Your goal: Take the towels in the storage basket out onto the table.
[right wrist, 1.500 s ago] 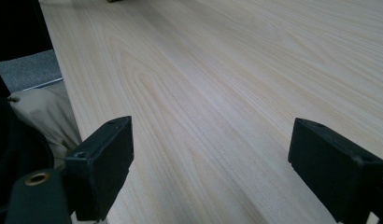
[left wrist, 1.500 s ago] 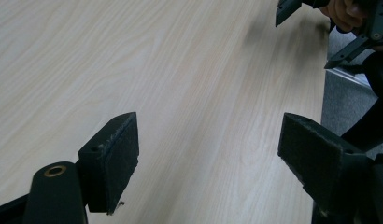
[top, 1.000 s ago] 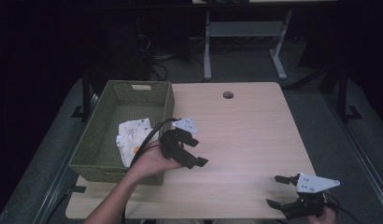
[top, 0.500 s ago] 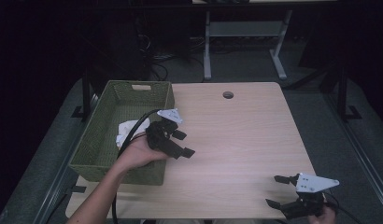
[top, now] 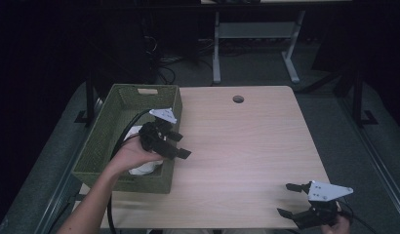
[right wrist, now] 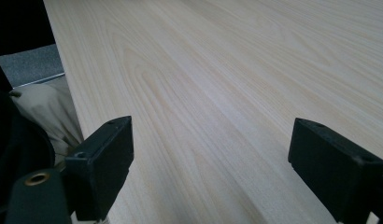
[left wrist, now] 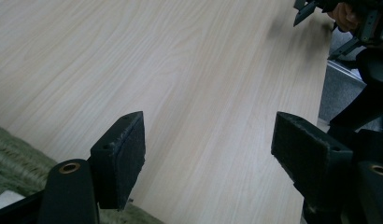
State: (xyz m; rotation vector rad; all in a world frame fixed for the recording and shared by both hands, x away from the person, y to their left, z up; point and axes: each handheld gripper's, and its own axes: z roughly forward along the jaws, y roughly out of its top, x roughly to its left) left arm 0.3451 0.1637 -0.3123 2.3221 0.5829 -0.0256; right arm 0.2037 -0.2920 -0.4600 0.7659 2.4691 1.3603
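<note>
My left gripper (top: 182, 145) hovers over the right wall of a green woven basket (top: 103, 146) at the table's left side. It is open; its jaws have just been closing a little, with nothing between them. In the left gripper view, the left gripper (left wrist: 210, 156) frames bare wood, with the basket's rim (left wrist: 10, 149) at the lower left. A white crumpled thing (top: 139, 169) lies in the basket, mostly hidden under the hand. My right gripper (top: 287, 200) rests open at the table's near right corner. In the right gripper view, the right gripper (right wrist: 210, 165) has nothing between its jaws.
The light wooden table (top: 247, 146) has a small round hole (top: 238, 99) near its far edge. A pale cloth (right wrist: 45, 112) lies just off the table's edge in the right gripper view. The other gripper (left wrist: 315, 9) appears far off in the left gripper view.
My left gripper has moved left and slightly away, from over the table beside the basket to over the basket's right wall. The right gripper has stayed put.
</note>
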